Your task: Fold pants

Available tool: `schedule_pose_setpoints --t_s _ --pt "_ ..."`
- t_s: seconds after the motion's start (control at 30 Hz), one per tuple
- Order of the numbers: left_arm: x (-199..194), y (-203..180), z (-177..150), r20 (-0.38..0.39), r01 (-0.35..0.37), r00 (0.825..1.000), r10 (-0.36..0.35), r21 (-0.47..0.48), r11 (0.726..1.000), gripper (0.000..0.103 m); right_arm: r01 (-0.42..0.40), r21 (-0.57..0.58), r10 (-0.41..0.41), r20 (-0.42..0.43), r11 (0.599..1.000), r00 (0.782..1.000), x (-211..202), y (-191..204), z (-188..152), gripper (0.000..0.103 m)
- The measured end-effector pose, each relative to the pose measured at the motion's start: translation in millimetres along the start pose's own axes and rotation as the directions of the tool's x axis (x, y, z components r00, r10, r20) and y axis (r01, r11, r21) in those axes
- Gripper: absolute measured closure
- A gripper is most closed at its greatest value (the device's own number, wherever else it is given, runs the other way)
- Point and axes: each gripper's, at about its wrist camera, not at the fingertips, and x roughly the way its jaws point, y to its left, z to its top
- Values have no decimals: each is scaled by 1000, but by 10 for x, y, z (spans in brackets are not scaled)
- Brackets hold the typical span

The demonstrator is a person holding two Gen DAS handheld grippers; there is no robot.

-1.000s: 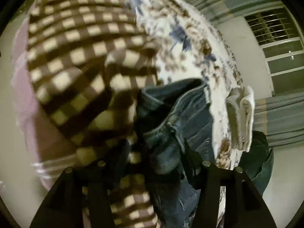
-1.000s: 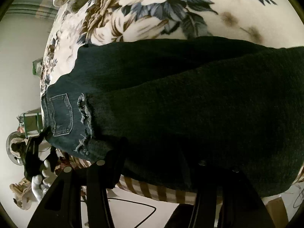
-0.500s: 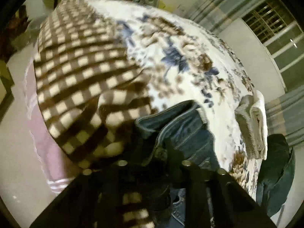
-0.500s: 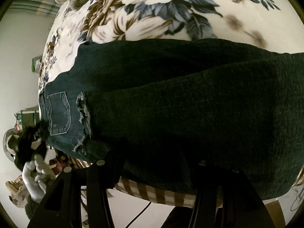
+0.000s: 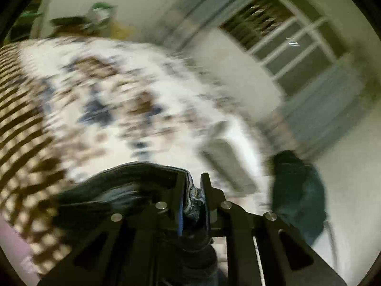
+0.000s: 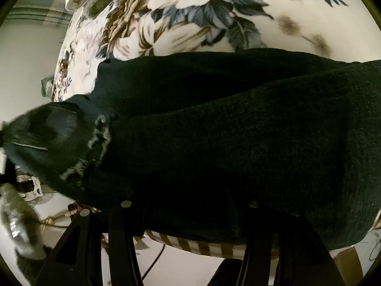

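Dark blue jeans (image 6: 214,131) lie folded lengthwise on a floral bedspread (image 6: 190,23), with the frayed hem of a leg (image 6: 95,143) lying over the seat. My left gripper (image 5: 193,186) is shut on the jeans' waistband (image 5: 142,174) and holds it lifted above the bed; that view is blurred by motion. My right gripper (image 6: 188,205) is low at the near edge of the jeans, its fingers wide apart with the dark denim over them. The fingertips are hidden in the dark fabric.
A folded white and grey towel (image 5: 228,147) lies near the bed's far edge. A brown checked blanket (image 5: 21,124) covers the bed's left side. A dark garment (image 5: 297,190) hangs on a chair at the right. A window (image 5: 285,35) and curtains are behind.
My left gripper has closed on the waistband and swung it up and forward over the bed. In the right wrist view the waist end has lifted and curled. My right gripper has stayed put.
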Motion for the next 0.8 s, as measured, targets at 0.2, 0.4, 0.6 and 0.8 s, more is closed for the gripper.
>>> schedule_pose_setpoints --t_s 0.2,0.4,0.6,0.8 --pt "379 1061 -190 -167 -254 957 238 -81 964 93 -3 -4 3 -3 1000 1000 -11 -8 -9 49" --pt "73 1124 -203 -220 -180 965 140 -172 968 79 -5 7 5 -10 1000 1000 -2 -57 -26 49" --pt "142 1182 -368 -247 -183 961 123 -237 954 52 32 2 -32 -20 999 999 32 16 -1 49" --pt "493 1219 -342 -261 -207 955 143 -234 950 52 39 -12 -39 -22 999 999 51 64 2 49"
